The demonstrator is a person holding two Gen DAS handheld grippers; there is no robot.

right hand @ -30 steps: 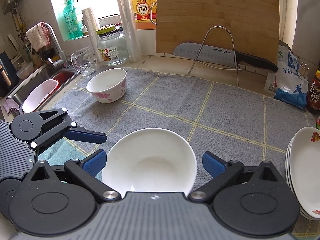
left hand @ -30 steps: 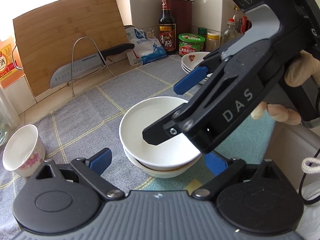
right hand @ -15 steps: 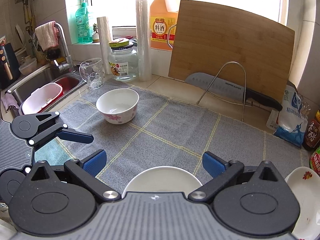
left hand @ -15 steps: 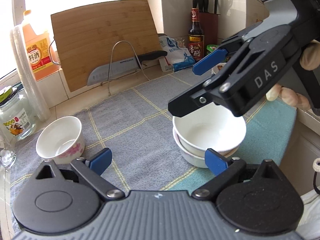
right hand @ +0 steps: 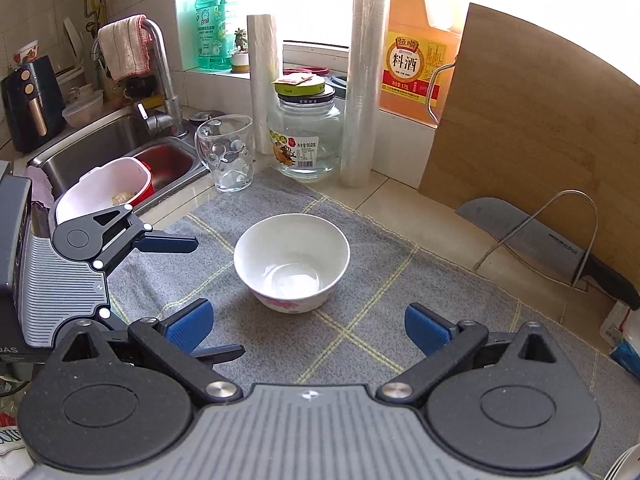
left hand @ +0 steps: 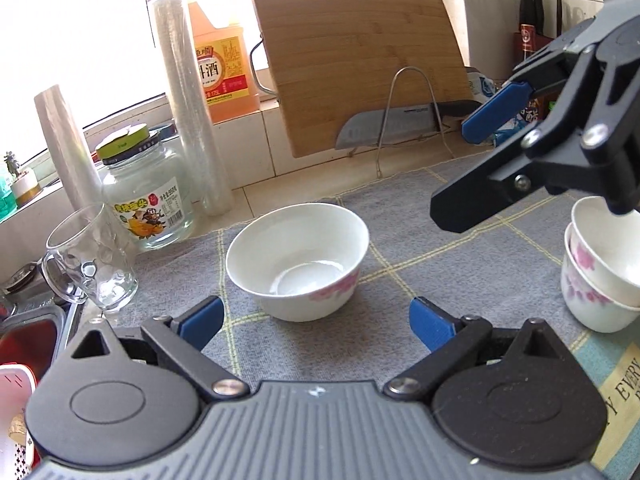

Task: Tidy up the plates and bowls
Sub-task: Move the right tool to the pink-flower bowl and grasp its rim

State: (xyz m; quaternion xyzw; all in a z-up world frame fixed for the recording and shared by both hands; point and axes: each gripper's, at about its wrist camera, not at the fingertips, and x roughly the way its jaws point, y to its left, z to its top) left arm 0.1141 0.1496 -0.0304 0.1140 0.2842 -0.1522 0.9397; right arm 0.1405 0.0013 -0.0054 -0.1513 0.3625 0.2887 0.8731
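A white bowl (left hand: 298,258) with pink flowers is sitting upright, mouth up, on the grey checked cloth (left hand: 460,256); being round, it is showing no long axis. The left gripper (left hand: 316,322) is hovering just in front of it, its blue fingers spread wide and holding nothing. The right gripper (right hand: 306,330) is facing the same bowl (right hand: 292,262) from near, its fingers likewise wide apart and empty. 2 more flowered bowls (left hand: 604,268) are standing nested, mouths up, at the cloth's right side. A glass mug (right hand: 226,152) and jar (right hand: 306,136) are standing beyond.
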